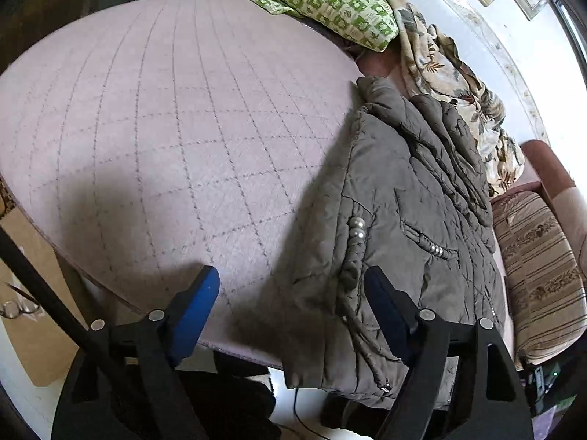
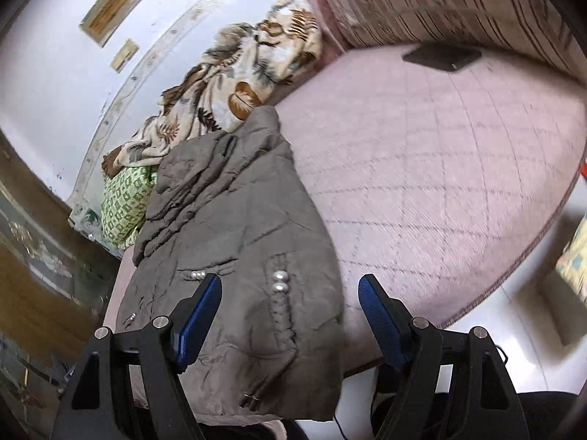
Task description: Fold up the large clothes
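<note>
A grey-brown padded jacket with pearl trim lies folded lengthwise on the pink quilted bed, its hem hanging over the near edge. My left gripper is open and empty, hovering above the jacket's left edge near the hem. In the right wrist view the same jacket lies left of centre on the bed. My right gripper is open and empty, above the jacket's right edge by the pearl trim.
A green patterned cushion and a leaf-print blanket lie at the far side by the white wall. A striped bolster lies along the right. A dark flat object rests on the bed near the bolster.
</note>
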`<state>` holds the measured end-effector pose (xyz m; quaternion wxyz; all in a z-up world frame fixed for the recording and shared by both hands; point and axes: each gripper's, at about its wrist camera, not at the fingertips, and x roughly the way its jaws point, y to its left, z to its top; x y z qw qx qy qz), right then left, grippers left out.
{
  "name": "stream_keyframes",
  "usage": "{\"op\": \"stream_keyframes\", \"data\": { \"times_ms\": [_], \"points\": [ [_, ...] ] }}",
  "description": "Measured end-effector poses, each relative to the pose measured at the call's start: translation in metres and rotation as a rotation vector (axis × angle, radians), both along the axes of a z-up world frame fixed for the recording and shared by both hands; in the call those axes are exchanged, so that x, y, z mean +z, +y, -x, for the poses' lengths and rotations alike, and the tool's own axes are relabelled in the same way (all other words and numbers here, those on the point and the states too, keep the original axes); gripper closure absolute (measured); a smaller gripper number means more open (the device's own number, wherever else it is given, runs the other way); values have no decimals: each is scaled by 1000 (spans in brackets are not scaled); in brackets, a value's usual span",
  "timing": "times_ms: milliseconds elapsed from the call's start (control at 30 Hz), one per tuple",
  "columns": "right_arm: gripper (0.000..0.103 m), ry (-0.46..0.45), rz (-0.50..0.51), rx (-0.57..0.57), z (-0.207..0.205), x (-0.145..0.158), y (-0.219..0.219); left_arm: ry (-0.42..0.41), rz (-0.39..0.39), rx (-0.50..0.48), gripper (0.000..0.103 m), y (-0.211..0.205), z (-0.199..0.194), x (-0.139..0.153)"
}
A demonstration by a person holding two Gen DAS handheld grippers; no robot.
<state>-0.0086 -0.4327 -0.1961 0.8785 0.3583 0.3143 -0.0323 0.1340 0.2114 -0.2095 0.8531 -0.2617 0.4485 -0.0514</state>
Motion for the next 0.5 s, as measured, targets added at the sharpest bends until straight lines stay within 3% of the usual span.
{"op": "stream_keyframes", "data": {
  "times_ms": [100, 200, 267, 367, 500],
  "points": [
    [22, 6, -43, 3, 0, -6, -5, -14, -1, -26, 23, -6, 2, 1],
    [22, 17, -89, 7, 0, -15, -10, 4, 63, -64, 23, -13, 1, -6],
    [24, 25, -107, 17, 1, -20, -11, 4, 49, -63, 23, -21, 2, -8],
    [41, 21, -162, 63, -2, -30, -6, -4, 47, -96, 23, -32, 1, -7],
    [47, 29, -158, 97, -4, -35, 7, -13, 13, -101, 23, -46, 5, -9]
  ]
}}
